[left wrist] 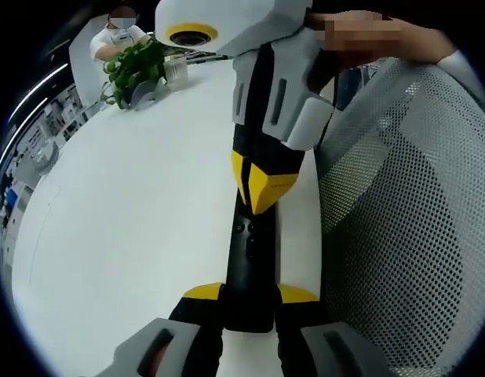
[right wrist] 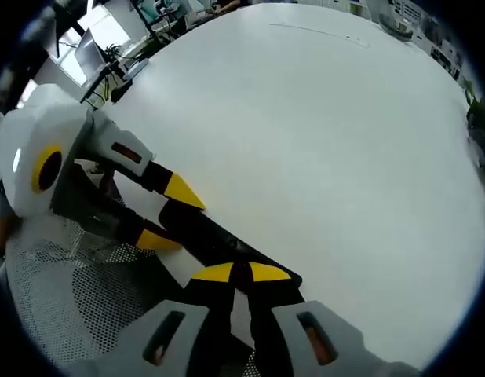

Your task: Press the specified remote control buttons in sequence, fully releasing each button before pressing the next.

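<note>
A long black remote control [left wrist: 246,243] lies along the white table's edge. In the left gripper view my left gripper [left wrist: 250,294] has its yellow-tipped jaws shut on the remote's near end, one on each side. My right gripper [left wrist: 262,188] comes down from above, shut, with its joined yellow tips resting on the remote's upper part near small buttons. In the right gripper view the remote [right wrist: 219,239] runs diagonally under my shut right gripper [right wrist: 242,273], and the left gripper [right wrist: 170,216] clamps its far end from the left.
The round white table [left wrist: 133,204] spreads out to the left. A grey mesh chair back [left wrist: 407,220] stands close on the right. At the far edge are a green potted plant [left wrist: 136,71] and a seated person [left wrist: 117,35]. A hand [left wrist: 360,39] holds the right gripper.
</note>
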Motion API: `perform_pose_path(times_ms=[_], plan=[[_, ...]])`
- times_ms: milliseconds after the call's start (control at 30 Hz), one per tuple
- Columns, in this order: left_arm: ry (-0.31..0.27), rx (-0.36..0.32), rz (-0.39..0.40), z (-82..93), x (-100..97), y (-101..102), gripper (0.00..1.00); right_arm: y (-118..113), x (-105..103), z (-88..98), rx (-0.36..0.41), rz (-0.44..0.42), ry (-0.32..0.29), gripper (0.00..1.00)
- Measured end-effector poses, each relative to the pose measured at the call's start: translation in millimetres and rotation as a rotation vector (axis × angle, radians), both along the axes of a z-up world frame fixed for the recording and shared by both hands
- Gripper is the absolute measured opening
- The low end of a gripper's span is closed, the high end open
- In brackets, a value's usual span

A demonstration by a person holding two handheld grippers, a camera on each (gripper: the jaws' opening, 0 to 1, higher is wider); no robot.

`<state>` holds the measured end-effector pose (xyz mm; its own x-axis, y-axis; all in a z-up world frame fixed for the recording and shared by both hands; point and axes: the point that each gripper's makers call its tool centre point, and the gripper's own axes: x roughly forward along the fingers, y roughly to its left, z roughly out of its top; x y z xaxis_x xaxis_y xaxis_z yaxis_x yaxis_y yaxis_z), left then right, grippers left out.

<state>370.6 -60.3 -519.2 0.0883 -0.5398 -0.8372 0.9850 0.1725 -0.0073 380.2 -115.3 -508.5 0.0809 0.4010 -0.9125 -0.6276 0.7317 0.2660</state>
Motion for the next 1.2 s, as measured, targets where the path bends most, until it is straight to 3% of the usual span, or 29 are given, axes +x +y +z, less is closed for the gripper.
perform_pose_path(times_ms=[967,1200], plan=[[-0.006,-0.015,-0.023,0.5,-0.6,-0.1,0.24,9.7,9.0,-0.6,0.055,-0.045,0.021,0.00],[-0.008,-0.014,-0.021,-0.3,-0.4,-0.6,0.24,9.2,9.5,-3.3,0.010,-0.021,0.037,0.00]])
